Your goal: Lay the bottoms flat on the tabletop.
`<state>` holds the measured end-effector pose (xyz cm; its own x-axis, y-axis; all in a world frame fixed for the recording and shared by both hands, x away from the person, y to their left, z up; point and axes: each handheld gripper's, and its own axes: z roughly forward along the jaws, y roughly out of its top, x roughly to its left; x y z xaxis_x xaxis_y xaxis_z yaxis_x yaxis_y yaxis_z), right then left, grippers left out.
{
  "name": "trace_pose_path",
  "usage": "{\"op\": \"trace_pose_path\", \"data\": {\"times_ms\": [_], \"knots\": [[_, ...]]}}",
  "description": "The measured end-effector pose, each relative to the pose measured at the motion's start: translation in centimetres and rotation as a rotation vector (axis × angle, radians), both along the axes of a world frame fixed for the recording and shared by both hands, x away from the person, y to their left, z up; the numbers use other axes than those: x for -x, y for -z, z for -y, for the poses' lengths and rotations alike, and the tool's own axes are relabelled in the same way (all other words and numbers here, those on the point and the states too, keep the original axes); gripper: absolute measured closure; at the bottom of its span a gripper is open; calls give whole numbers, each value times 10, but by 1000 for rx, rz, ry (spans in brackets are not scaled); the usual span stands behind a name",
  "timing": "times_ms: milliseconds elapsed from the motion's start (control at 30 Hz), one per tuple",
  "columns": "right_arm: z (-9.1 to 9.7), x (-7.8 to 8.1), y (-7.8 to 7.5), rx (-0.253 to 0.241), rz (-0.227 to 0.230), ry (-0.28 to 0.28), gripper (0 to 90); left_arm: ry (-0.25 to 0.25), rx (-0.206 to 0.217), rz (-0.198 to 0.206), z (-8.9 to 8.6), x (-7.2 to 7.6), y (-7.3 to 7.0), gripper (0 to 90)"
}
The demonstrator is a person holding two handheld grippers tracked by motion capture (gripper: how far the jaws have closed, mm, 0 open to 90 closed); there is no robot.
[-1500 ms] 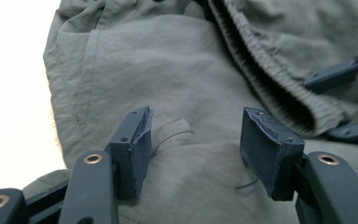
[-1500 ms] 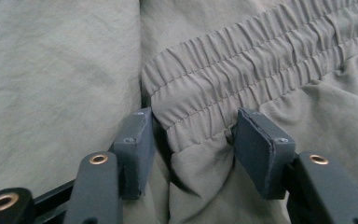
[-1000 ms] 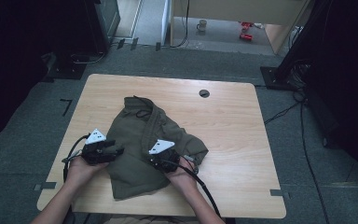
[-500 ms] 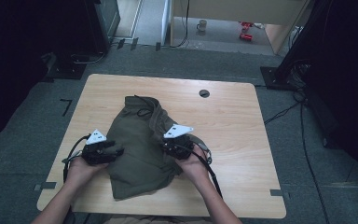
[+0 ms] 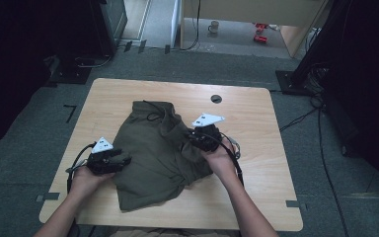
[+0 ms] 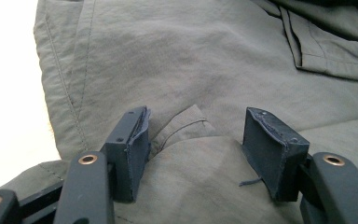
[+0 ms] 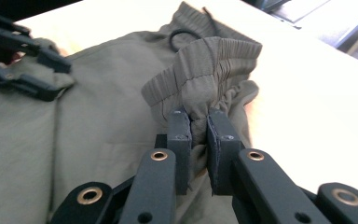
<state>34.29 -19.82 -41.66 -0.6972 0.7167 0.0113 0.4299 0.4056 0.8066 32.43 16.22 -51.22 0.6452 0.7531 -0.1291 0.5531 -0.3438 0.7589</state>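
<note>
An olive green garment (image 5: 150, 158) with an elastic waistband lies crumpled on the wooden table (image 5: 256, 113). My right gripper (image 5: 191, 137) is shut on a bunched part of the waistband (image 7: 205, 60) and holds it lifted off the table; its jaws (image 7: 199, 123) have just been closing on that cloth. My left gripper (image 5: 126, 160) rests on the garment's left side. In the left gripper view the left gripper (image 6: 196, 140) stands open, with a loose fold of the garment (image 6: 186, 126) lying between the pads. The right gripper view shows the left gripper (image 7: 23, 56) farther off at the upper left.
A round cable hole (image 5: 216, 98) sits in the table near its far edge. Bare wood lies to the right of the garment and along the far side. Black stands (image 5: 301, 74) and cables (image 5: 325, 148) are on the floor around the table.
My right gripper has risen and moved right and away from the person, pulling the waistband up with it. The left gripper has stayed in place.
</note>
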Motion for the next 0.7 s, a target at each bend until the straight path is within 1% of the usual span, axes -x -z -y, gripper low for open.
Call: {"op": "trace_pose_path", "data": {"times_ms": [133,300,400,467,533,700], "knots": [[10,-10,-6,-17,-3,21,824,-2,-1,1,0,1,0,410],[23,-23,-8,-43,-13,49,825,-4,-2,2,0,1,0,409],[31,-31,-9,-33,-15,69,825,-4,-4,3,0,1,0,408],[35,-35,-10,-36,-22,80,825,-4,-4,3,0,1,0,408],[42,-42,-11,-26,-22,96,825,-5,-5,4,1,1,0,407],[57,-61,-9,-27,-39,140,825,-6,-7,4,1,2,1,405]]}}
